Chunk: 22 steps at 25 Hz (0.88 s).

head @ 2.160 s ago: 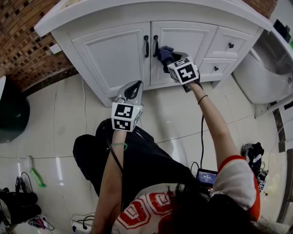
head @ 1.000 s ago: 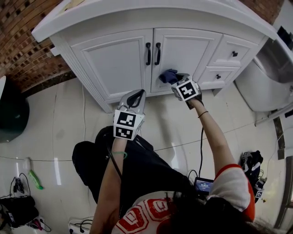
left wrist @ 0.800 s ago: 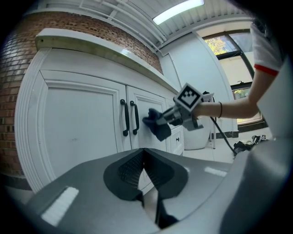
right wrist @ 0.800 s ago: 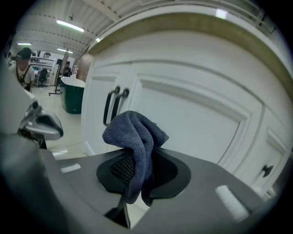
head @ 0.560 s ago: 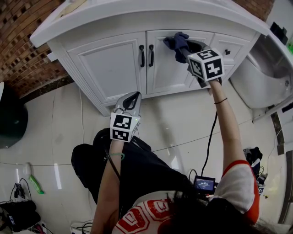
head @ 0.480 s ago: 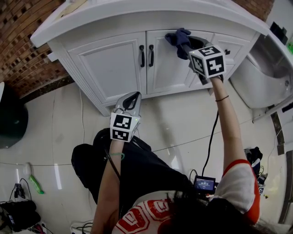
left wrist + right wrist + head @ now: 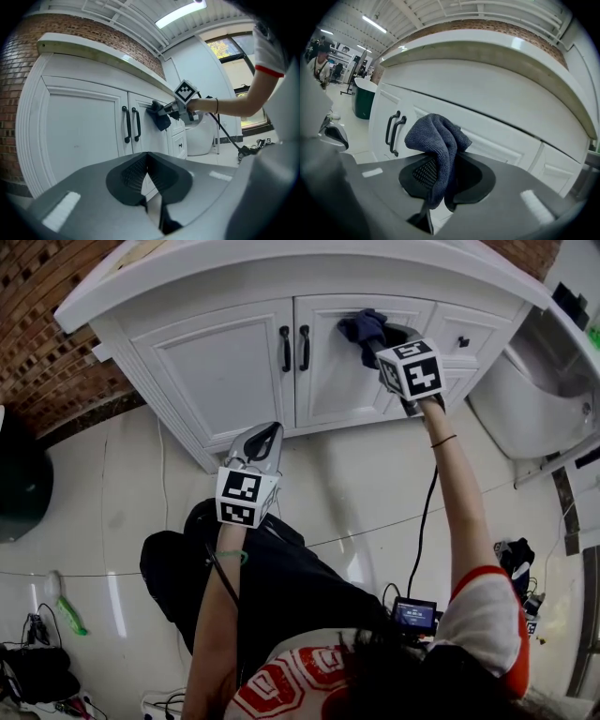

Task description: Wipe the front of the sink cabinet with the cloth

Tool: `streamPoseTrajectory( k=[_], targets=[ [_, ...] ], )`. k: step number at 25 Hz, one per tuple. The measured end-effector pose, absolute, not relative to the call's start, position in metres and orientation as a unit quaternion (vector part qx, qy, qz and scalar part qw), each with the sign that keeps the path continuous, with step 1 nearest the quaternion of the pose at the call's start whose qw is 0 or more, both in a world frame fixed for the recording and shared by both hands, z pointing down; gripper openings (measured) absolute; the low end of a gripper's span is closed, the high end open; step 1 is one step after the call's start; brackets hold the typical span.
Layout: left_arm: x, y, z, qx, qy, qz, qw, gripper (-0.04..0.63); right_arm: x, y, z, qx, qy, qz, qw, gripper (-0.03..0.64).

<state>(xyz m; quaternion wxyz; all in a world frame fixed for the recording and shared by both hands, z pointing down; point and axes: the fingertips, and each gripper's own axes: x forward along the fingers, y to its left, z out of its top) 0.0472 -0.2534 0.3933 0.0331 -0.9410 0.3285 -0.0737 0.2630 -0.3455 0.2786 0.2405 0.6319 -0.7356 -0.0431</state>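
The white sink cabinet (image 7: 225,357) fills the top of the head view, with two black door handles (image 7: 293,335) at its middle. My right gripper (image 7: 382,337) is shut on a dark blue cloth (image 7: 363,327) and presses it against the upper part of the right door. In the right gripper view the cloth (image 7: 438,145) bunches between the jaws and hangs down over them. My left gripper (image 7: 260,439) hangs shut and holds nothing, low in front of the left door; its fingertips (image 7: 146,165) meet.
A white toilet (image 7: 525,390) stands to the right of the cabinet. Small drawers with black knobs (image 7: 462,341) sit right of the doors. A brick wall (image 7: 52,343) runs at the left. Cables and a small screen (image 7: 412,613) lie on the tiled floor.
My right gripper swept the cloth from low on the right door up to the door's top, then slightly down and left. The left gripper stayed about where it was.
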Motion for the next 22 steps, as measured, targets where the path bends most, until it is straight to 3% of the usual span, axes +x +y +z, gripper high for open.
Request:
streamPoseTrajectory(
  k=[8,12,16,22],
  targets=[
    [0.063,-0.248,0.364,-0.947,0.307,-0.064,0.072,0.0,0.257,-0.348,0.364,0.614,-0.742,0.001,0.269,0.08],
    [0.098,-0.239,0.331,-0.957,0.286,0.001,0.057,0.0,0.254,-0.347,0.413,0.606,-0.743,0.035,0.282,0.08],
    [0.146,-0.222,0.326,-0.965,0.249,-0.004,0.081,0.0,0.25,-0.347,0.458,0.594,-0.744,0.057,0.302,0.08],
    [0.166,-0.221,0.384,-0.968,0.249,-0.037,0.017,0.0,0.241,-0.345,0.526,0.568,-0.753,0.107,0.315,0.08]
  ],
)
